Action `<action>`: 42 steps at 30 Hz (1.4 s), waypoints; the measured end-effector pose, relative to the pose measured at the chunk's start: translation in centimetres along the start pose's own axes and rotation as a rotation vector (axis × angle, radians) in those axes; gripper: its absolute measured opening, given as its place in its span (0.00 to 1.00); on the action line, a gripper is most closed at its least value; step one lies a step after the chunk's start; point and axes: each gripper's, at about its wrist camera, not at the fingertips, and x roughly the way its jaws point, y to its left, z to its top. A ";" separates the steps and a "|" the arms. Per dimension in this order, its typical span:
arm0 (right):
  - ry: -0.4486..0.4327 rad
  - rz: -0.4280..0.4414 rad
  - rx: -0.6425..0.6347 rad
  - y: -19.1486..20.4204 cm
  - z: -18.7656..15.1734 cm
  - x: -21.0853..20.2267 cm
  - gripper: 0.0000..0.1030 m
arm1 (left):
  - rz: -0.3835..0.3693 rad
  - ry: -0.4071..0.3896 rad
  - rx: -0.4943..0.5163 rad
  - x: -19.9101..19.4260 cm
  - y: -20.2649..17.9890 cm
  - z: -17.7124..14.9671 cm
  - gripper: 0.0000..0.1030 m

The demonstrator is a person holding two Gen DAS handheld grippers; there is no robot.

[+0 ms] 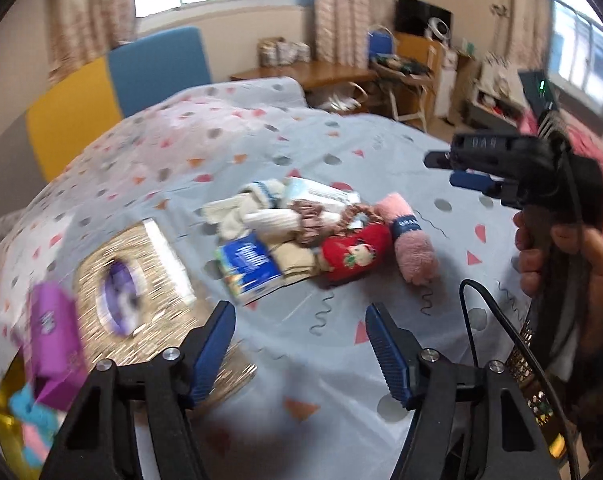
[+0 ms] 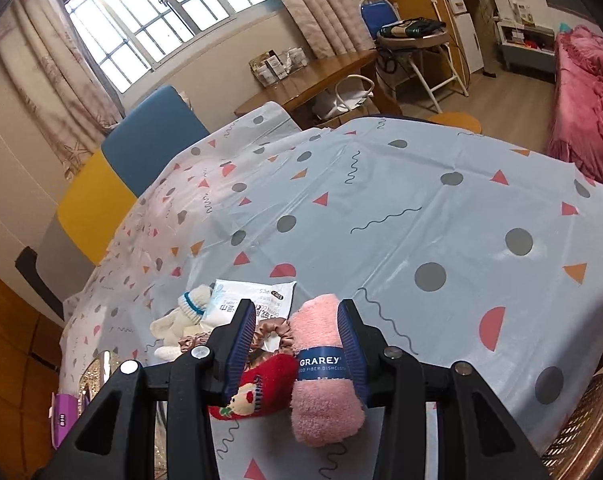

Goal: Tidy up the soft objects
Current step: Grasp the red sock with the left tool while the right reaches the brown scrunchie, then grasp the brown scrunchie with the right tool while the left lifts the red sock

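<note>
Right tool [image 2: 297, 344] jaws parted, apparently straddling rolled pink fleece dishcloth [image 2: 321, 376] untouched; red knitted sock [image 2: 261, 384] at nine o'clock. Left tool [image 1: 301, 344] wide, empty.

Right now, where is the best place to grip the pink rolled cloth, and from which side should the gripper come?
Grip the pink rolled cloth at its middle, on the blue paper band, coming from above with one finger on each long side. The roll lies flat, its outer side is free, and the band looks like its firmest part. The right gripper, open, already straddles it.
</note>
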 end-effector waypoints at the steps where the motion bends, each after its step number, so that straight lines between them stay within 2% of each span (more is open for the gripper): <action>1: 0.002 0.001 0.007 -0.1 0.0 0.1 0.42 | -0.007 0.011 0.020 1.0 -0.6 0.5 0.66; 11: 0.016 0.024 0.050 -0.9 0.1 0.3 0.42 | -0.036 0.084 0.235 9.0 -4.9 2.8 0.68; 17: 0.023 0.042 0.069 -1.2 0.2 0.5 0.42 | -0.039 0.114 0.305 13.0 -6.5 3.9 0.69; 18: 0.025 0.045 0.073 -1.2 0.2 0.5 0.42 | -0.051 0.124 0.307 13.6 -6.6 3.9 0.66; 19: 0.026 0.047 0.076 -1.2 0.2 0.5 0.42 | -0.064 0.130 0.304 13.9 -6.7 3.9 0.58; 20: 0.026 0.050 0.079 -1.3 0.2 0.5 0.42 | -0.074 0.136 0.299 14.2 -6.8 3.8 0.25; 21: 0.026 0.051 0.081 -1.3 0.2 0.5 0.42 | -0.090 0.146 0.285 14.3 -6.7 3.7 0.12; 25: 0.033 0.055 0.090 -1.5 0.2 0.6 0.42 | -0.142 0.131 0.179 12.3 -5.4 2.1 0.11; 32: 0.084 0.054 0.024 -0.3 -0.1 1.5 0.42 | -0.139 0.147 0.050 8.4 -3.5 -2.9 0.11; 37: 0.216 0.071 -0.102 2.0 -0.6 3.8 0.42 | -0.133 0.147 0.026 7.9 -3.1 -4.4 0.11; 39: 0.275 0.064 -0.187 3.4 -0.7 5.3 0.42 | -0.133 0.148 0.017 8.1 -3.0 -4.3 0.11; 42: 0.333 0.028 -0.385 6.2 -0.9 7.5 0.43 | -0.136 0.146 -0.006 8.4 -2.7 -4.3 0.11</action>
